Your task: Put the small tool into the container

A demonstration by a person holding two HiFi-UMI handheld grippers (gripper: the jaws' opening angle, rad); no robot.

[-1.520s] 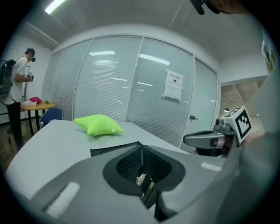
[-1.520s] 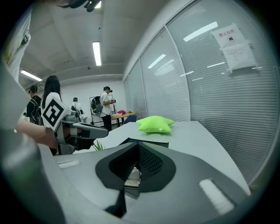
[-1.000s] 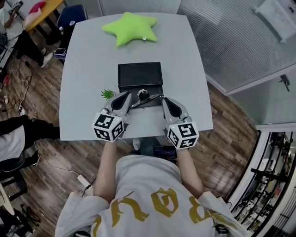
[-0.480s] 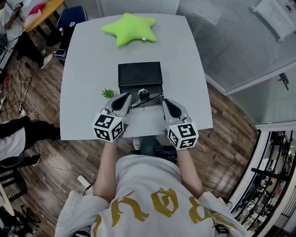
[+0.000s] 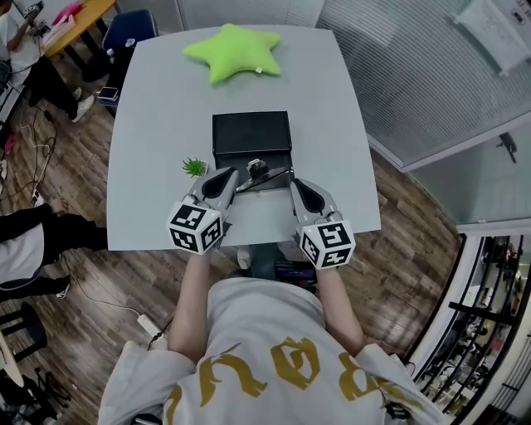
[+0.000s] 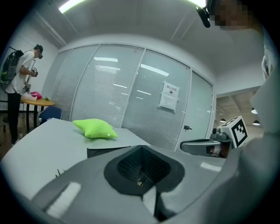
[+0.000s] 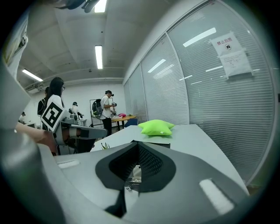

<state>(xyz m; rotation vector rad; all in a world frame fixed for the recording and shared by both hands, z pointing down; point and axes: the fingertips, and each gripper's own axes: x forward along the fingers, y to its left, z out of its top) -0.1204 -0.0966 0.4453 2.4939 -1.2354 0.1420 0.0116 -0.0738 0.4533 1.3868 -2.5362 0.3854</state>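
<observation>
The black container sits shut-looking and flat at the middle of the grey table. The small tool, a dark round piece with a thin rod running right, lies just in front of the container's near edge. My left gripper rests to the tool's left and my right gripper to its right, both a short way from it. In both gripper views the jaws meet, with nothing held. A bit of the tool shows past the pads in the right gripper view.
A green star cushion lies at the table's far end. A small green plant stands left of the left gripper. Glass partition walls run along the right. People stand by an orange table at the far left.
</observation>
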